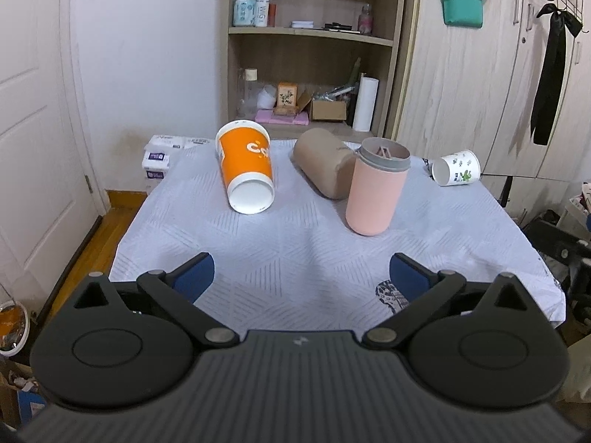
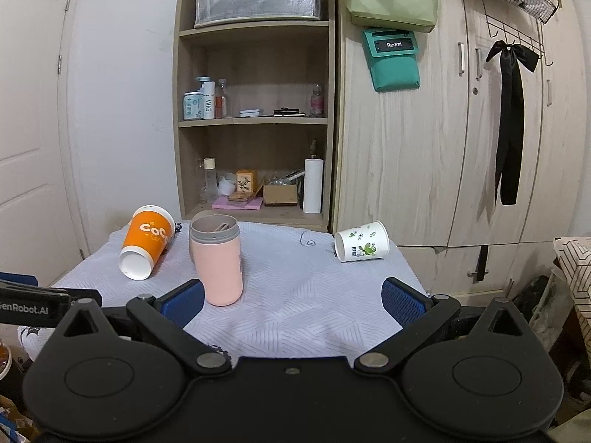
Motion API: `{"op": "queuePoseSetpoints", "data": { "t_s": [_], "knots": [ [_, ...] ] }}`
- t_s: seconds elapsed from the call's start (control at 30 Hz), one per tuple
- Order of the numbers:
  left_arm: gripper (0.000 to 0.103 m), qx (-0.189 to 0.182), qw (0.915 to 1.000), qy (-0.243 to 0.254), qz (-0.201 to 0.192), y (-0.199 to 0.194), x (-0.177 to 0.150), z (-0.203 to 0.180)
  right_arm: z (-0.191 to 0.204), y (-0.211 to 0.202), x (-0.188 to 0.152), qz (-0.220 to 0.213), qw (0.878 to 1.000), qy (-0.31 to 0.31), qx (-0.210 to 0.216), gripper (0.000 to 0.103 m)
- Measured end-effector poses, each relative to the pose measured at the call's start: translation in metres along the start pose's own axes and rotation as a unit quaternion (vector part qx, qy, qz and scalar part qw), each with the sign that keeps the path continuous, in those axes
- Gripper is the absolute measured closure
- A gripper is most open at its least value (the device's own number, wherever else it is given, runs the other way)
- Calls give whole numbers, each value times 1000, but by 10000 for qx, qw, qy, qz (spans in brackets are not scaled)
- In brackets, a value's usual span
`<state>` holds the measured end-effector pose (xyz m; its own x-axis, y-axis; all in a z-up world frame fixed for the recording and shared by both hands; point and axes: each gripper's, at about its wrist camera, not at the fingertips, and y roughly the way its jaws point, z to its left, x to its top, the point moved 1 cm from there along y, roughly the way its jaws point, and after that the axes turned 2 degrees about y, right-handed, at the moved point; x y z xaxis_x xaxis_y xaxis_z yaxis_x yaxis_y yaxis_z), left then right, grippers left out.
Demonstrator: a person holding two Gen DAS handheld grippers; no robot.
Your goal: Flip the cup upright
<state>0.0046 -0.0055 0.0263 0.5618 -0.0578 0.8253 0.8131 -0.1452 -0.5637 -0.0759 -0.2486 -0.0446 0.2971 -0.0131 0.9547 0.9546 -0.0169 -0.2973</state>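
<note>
- The left gripper point(image 1: 302, 277) hangs over the near part of the table, its blue fingers point(image 1: 195, 277) spread wide with nothing between them.
- The right gripper point(image 2: 293, 301) is likewise spread wide and holds nothing; it hovers over the near edge of the table point(image 2: 314, 313), which is covered with a pale patterned cloth.
- The orange cup point(image 1: 246, 170) lies on its side at the left of the table. Its long axis runs roughly front to back, a little slanted; its narrower white base faces the grippers and its wider lidded end points toward the shelf behind.
- The brown cup point(image 1: 325, 164) lies on its side just behind the pink one, its long axis slanting from far left to near right. I cannot tell which end is its mouth.
- The pink cup point(image 1: 376, 188) stands upright near the middle, grey rim on top, mouth up.
- The white cup point(image 2: 362, 246) with a green leaf print lies on its side at the far right edge, well apart from the others. Its long axis runs left to right, and its open mouth points left toward the pink cup.
- A wooden shelf point(image 2: 255, 122) with bottles and boxes stands behind the table, beside a wardrobe point(image 2: 424, 166).
</note>
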Motion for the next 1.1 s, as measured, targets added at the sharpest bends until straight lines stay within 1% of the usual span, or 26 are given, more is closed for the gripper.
{"op": "queuePoseSetpoints", "data": {
  "t_s": [0.23, 0.37, 0.6, 1.1],
  "knots": [
    [0, 132, 9998, 22, -110, -3, -1, 0, 2, 0, 0, 28, 10000, 5, -22, 0],
    [0, 217, 9997, 47, -72, 1, -1, -1, 2, -1, 0, 12, 10000, 14, -11, 0],
    [0, 577, 9983, 124, 23, 8, -1, -2, 2, -1, 0, 30, 10000, -25, -15, 0],
    [0, 543, 9983, 206, -68, 2, -1, -5, 3, 0, -1, 61, 9999, -38, -92, 0]
  ]
}}
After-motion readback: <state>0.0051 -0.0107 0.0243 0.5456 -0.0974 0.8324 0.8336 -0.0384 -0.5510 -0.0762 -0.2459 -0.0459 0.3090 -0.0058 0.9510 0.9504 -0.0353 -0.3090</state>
